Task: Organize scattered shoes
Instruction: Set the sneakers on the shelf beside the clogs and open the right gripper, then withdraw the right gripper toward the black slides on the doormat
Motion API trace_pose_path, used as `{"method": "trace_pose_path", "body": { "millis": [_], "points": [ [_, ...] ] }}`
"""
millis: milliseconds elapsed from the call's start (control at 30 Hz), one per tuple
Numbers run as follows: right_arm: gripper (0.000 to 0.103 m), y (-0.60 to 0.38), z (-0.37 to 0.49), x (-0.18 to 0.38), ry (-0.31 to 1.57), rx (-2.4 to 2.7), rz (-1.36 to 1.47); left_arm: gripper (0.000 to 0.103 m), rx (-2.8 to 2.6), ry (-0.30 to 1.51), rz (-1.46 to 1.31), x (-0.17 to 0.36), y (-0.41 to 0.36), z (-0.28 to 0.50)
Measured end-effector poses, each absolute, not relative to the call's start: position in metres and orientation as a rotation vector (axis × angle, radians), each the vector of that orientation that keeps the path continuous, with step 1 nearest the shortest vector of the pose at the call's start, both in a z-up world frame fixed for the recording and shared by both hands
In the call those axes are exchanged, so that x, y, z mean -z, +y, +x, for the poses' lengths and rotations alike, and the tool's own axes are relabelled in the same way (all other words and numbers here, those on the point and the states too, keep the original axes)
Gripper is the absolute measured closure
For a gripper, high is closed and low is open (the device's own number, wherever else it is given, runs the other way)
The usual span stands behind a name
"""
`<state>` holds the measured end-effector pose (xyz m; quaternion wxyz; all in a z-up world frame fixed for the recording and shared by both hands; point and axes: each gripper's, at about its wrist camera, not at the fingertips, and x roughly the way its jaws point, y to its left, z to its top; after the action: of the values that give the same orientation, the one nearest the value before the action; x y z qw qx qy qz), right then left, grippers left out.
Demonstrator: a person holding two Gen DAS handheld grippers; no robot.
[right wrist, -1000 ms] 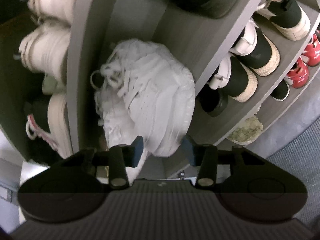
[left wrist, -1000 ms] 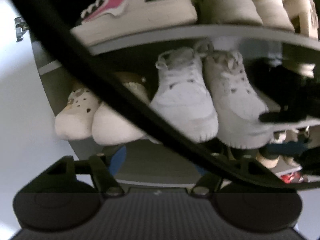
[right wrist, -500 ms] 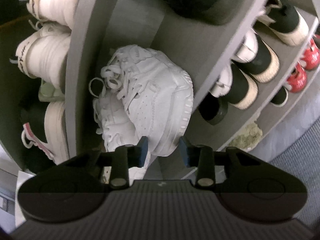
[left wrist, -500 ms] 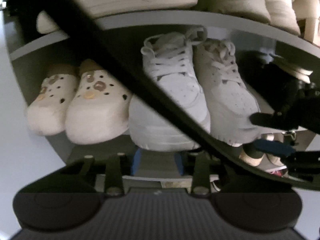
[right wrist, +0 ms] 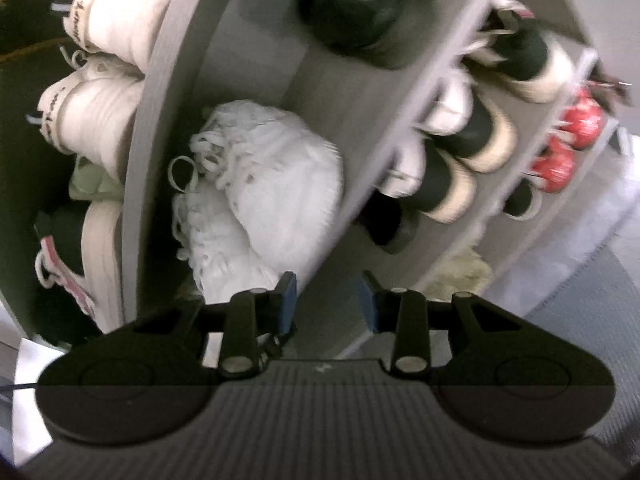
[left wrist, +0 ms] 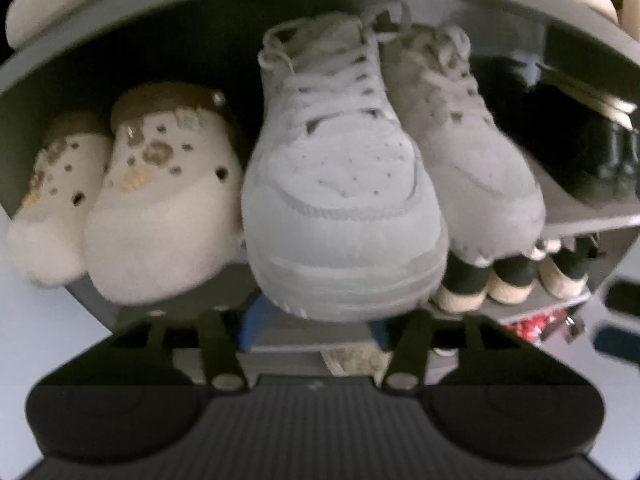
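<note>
Both our tongs stand apart and empty, left gripper [left wrist: 314, 326] beneath the white sneaker [left wrist: 340, 200] toe, right gripper [right wrist: 326, 300] near the shelf [right wrist: 256, 80]

Two white lace-up sneakers [left wrist: 344, 184] stand side by side, toes outward, on a grey shelf [left wrist: 592, 222].

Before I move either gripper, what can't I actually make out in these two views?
- Left wrist view: left gripper fingertips hidden behind the near white sneaker; contact unclear.
- Left wrist view: top-shelf shoes cut off by the frame edge.
- Right wrist view: white sneaker pair motion-blurred; right gripper open, holding nothing.
</note>
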<state>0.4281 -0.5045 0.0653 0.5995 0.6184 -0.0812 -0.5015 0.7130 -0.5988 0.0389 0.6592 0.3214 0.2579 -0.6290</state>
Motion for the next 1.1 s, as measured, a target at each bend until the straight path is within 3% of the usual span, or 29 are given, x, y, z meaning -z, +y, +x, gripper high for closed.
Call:
{"method": "trace_pose_path", "body": {
  "millis": [133, 333, 433, 933, 1100],
  "points": [
    [0.065, -0.444, 0.423, -0.066, -0.149, 1.274, 1.464, 0.042, 1.483, 0.598, 0.807, -0.026, -0.581, 0.716],
    [0.065, -0.380, 0.426, -0.048, -0.385, 1.359, 1.561, 0.041, 1.567, 0.515, 0.751, -0.024, -0.589, 0.718],
    [0.065, -0.372, 0.445, -0.039, -0.424, 1.358, 1.591, 0.040, 1.571, 0.558, 0.762, -0.028, -0.600, 0.720],
    [0.065, -0.333, 0.452, -0.042, -0.282, 1.421, 1.651, 0.045, 1.555, 0.723, 0.836, -0.027, -0.651, 0.728],
    [0.065, -0.288, 0.434, -0.038, -0.309, 1.527, 1.723, 0.024, 1.563, 0.667, 0.898, -0.016, -0.629, 0.725]
  ]
}}
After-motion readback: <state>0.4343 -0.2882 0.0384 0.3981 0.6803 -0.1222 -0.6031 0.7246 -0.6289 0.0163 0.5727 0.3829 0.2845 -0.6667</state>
